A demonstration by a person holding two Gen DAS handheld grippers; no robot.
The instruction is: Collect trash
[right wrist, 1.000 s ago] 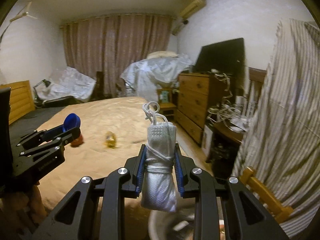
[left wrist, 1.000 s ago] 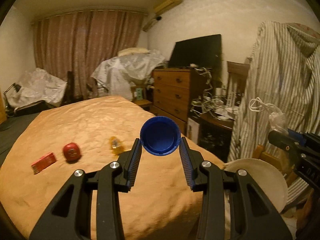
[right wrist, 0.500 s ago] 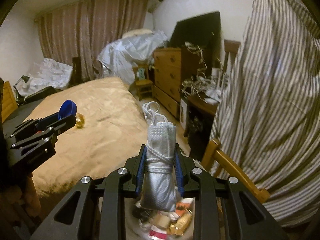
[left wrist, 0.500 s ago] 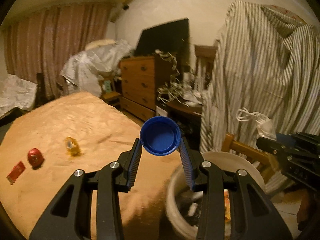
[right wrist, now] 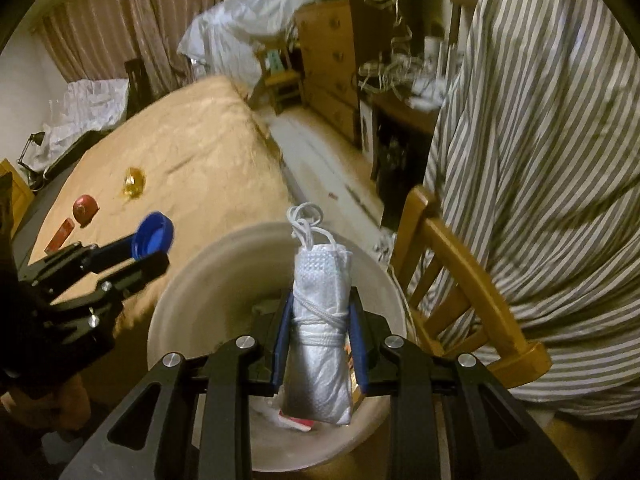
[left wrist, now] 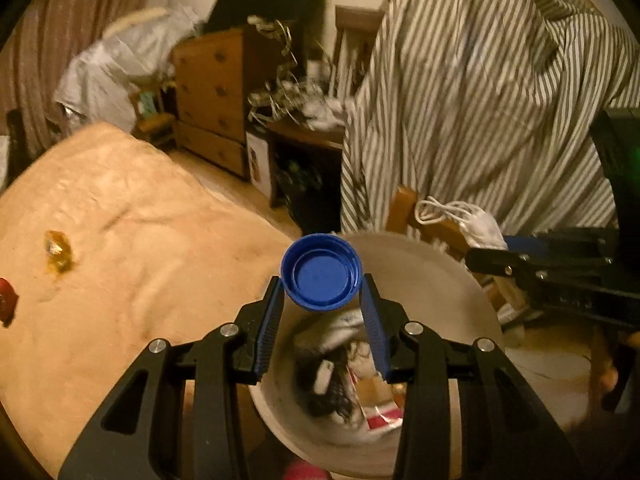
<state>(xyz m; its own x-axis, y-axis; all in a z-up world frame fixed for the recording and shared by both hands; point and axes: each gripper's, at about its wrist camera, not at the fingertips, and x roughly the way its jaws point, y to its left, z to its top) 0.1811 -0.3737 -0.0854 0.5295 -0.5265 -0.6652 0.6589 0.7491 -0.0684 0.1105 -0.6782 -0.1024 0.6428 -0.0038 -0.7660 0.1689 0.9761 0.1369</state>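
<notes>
Both claws hang over the white bin point(right wrist: 182, 300) so their loads can drop in: the left claw point(left wrist: 322, 308) pinches a blue bottle cap point(left wrist: 321, 276); the right claw point(right wrist: 320, 338) clamps a rolled, string-tied face mask point(right wrist: 320, 344).

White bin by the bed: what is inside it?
The white bin already holds a blurred heap of trash: red-and-white packaging, something white, dark tangled stuff. Individual items cannot be told, and the rolled white mask covers part of the inside.
</notes>
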